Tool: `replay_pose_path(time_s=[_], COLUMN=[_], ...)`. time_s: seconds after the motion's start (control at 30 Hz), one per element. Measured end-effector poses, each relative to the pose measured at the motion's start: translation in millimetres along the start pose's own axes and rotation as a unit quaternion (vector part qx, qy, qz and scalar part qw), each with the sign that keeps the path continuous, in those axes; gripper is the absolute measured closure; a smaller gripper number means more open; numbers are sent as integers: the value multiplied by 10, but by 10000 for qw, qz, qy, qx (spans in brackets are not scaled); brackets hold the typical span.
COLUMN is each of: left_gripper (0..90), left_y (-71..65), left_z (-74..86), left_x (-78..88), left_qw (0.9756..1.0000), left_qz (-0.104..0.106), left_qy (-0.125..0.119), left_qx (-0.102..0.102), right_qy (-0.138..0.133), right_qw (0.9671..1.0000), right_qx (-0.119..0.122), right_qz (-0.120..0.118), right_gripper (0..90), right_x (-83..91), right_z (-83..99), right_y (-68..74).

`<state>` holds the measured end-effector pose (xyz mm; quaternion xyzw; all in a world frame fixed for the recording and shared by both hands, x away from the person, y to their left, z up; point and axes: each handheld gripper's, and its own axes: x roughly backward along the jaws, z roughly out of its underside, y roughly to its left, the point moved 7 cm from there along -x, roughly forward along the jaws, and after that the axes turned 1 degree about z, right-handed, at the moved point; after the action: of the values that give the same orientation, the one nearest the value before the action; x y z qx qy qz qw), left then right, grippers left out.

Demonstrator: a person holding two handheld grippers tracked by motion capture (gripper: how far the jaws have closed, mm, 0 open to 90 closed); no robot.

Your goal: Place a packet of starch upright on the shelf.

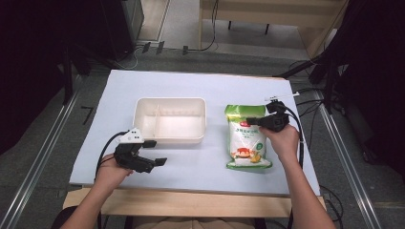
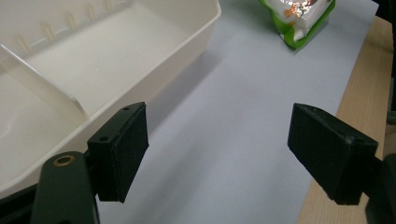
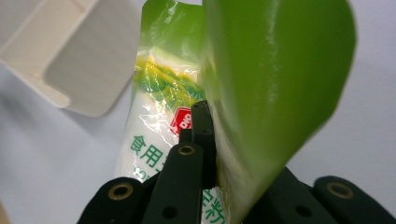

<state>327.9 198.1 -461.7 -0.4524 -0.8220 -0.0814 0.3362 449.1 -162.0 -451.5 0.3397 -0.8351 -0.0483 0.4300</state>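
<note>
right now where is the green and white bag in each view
High view: the bag lies flat right of centre, with the right gripper closed on its upper part.
Left gripper view: one corner of the bag at the top edge, right of centre.
Right gripper view: the bag up close, its green edge folded up between the jaws.
Shared landmark: the white tray, beside the bag in all three views.

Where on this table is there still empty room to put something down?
Bare table runs along the far edge behind the tray and the bag. The left end beside the tray is free too. The near edge is busier: the left gripper sits there. The tray's compartments hold nothing.
</note>
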Motion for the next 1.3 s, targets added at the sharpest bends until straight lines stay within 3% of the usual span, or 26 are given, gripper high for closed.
replay_pose_path(time_s=[0.53,1.0,1.3], left_gripper=[210,210,210], left_y=[10,4,12], left_z=[-6,-1,11], left_x=[19,-4,-8], left_qw=[10000,10000,10000], left_qz=[-19,-25,-59], left_qy=[-51,-7,21], left_qx=[20,15,20], right_qy=[-218,-615,-678], right_qw=[9978,9957,9947], right_qx=[512,595,592], right_qz=[-366,-351,-500], right_gripper=[900,900,900], right_x=[328,639,584], right_z=[-126,-240,-370], right_y=[440,522,600])
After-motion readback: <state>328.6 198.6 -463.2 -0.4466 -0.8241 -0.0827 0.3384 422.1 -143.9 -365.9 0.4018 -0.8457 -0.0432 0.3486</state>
